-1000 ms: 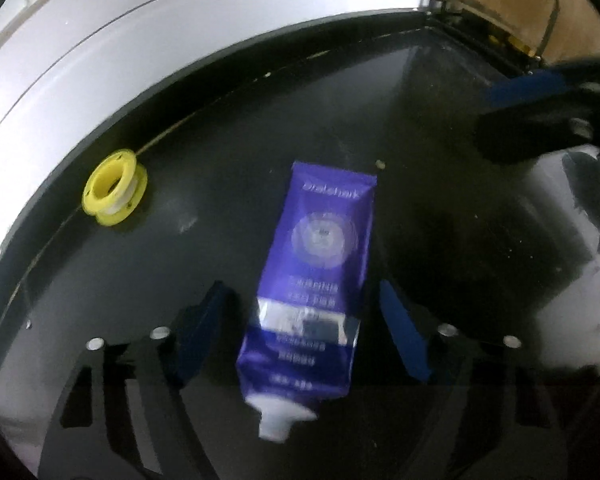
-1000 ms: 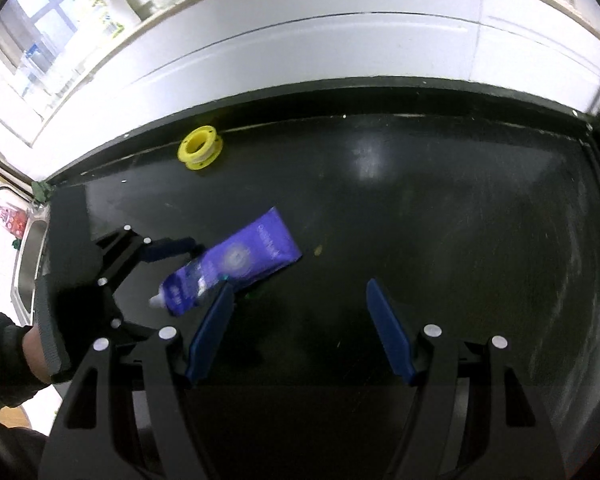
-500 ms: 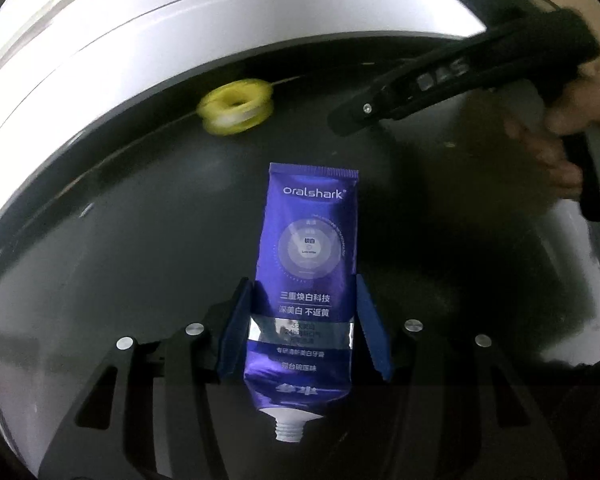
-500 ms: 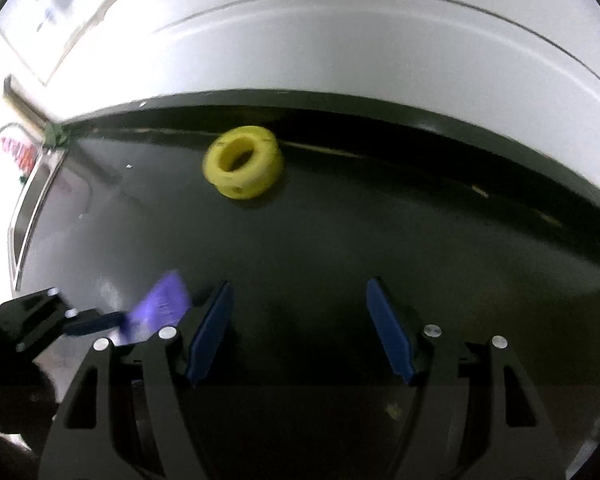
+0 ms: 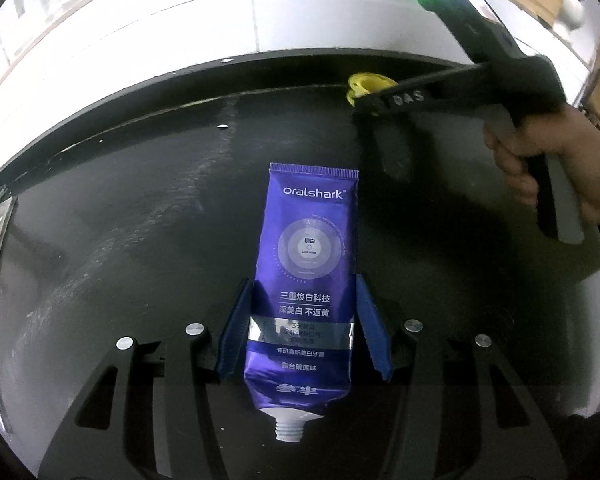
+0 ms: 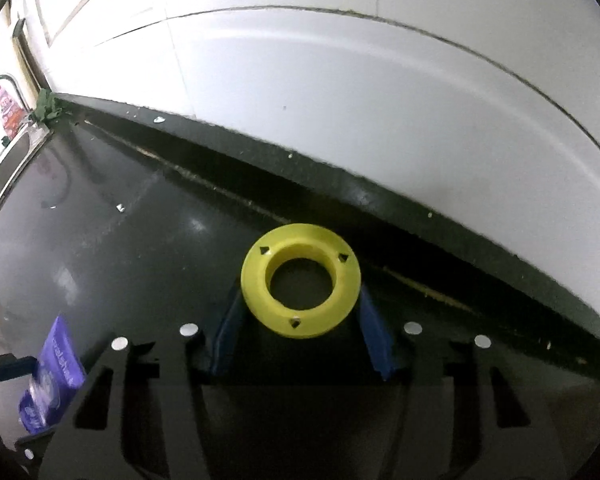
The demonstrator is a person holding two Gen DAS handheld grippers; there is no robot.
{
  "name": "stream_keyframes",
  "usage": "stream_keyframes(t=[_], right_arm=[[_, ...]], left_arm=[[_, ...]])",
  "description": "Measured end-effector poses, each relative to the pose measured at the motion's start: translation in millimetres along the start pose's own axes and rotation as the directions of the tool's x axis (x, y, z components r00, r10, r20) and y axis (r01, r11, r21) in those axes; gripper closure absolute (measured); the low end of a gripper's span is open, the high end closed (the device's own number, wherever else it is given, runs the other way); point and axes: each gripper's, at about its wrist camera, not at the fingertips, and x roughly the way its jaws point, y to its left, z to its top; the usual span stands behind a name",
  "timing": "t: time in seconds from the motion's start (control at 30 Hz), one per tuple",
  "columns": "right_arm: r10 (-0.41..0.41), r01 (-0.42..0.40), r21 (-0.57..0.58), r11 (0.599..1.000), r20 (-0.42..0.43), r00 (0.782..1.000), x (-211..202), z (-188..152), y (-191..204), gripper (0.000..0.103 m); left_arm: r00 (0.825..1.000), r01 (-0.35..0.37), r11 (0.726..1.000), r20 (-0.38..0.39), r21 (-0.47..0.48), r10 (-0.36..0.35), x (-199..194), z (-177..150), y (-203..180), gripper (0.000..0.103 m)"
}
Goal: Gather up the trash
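Observation:
A purple toothpaste tube (image 5: pixel 306 288) without a cap is held between the blue fingers of my left gripper (image 5: pixel 305 320), which is shut on its lower half above the black counter (image 5: pixel 140 240). The tube also shows at the lower left of the right wrist view (image 6: pixel 52 376). A yellow tape spool (image 6: pixel 300 286) sits between the blue fingers of my right gripper (image 6: pixel 300 320), which is shut on its sides near the counter's back edge. The spool peeks out behind the right gripper's body in the left wrist view (image 5: pixel 360 84).
A white tiled wall (image 6: pixel 340 100) runs along the back of the counter. A metal sink edge (image 6: pixel 4 172) lies at the far left. The person's right hand (image 5: pixel 540 160) holds the right gripper's handle.
My left gripper has closed on the toothpaste tube and lifted it. My right gripper has moved up to the yellow spool and closed on it.

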Motion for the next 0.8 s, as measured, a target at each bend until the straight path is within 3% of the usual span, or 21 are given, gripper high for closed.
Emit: stream_keyframes(t=[0.23, 0.5, 0.8], right_arm=[[0.004, -0.003, 0.046, 0.999, -0.02, 1.0, -49, -46, 20, 0.05], [-0.005, 0.006, 0.08, 0.997, -0.016, 1.0, -145, -129, 67, 0.05], [-0.014, 0.012, 0.114, 0.993, 0.014, 1.0, -189, -166, 115, 0.05]], left_arm=[[1.0, -0.008, 1.0, 0.024, -0.016, 0.008, -15, -10, 8, 0.052], [0.999, -0.002, 1.0, 0.05, -0.005, 0.002, -45, -40, 18, 0.052], [0.996, 0.005, 1.0, 0.091, 0.025, -0.007, -85, -75, 29, 0.052]])
